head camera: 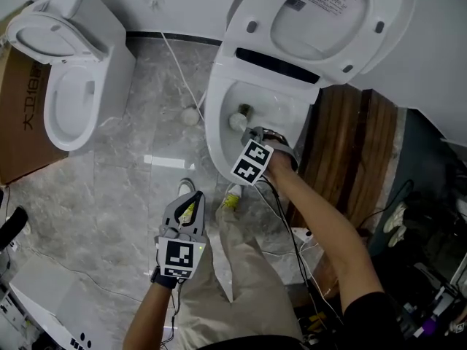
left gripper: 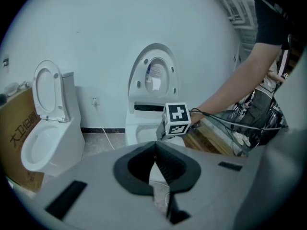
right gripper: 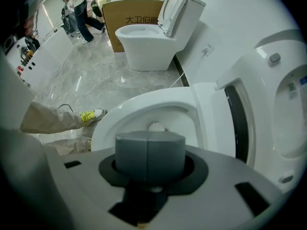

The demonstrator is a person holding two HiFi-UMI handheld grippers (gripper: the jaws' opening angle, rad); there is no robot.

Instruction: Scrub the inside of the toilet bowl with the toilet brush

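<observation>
The white toilet bowl (head camera: pixel 216 126) stands with lid and seat (head camera: pixel 328 20) raised. My right gripper (head camera: pixel 249 132) reaches over the rim into the bowl and is shut on the toilet brush; its pale head (head camera: pixel 237 120) is low inside the bowl. In the right gripper view the grey handle (right gripper: pixel 150 155) sits clamped between the jaws, and the brush head (right gripper: pixel 156 127) shows beyond it inside the bowl (right gripper: pixel 144 102). My left gripper (head camera: pixel 195 197) hangs over the floor in front of the toilet, shut and holding nothing. From the left gripper (left gripper: pixel 154 146) I see the right gripper's marker cube (left gripper: pixel 176 119).
A second toilet (head camera: pixel 69 86) stands at the left, against a cardboard box (head camera: pixel 18 115). A white cable (head camera: pixel 179 71) runs across the marble floor. Wooden planks (head camera: pixel 350 144) and loose cables (head camera: pixel 306 268) lie right of the bowl. A yellow shoe (head camera: pixel 233 199) sits near its base.
</observation>
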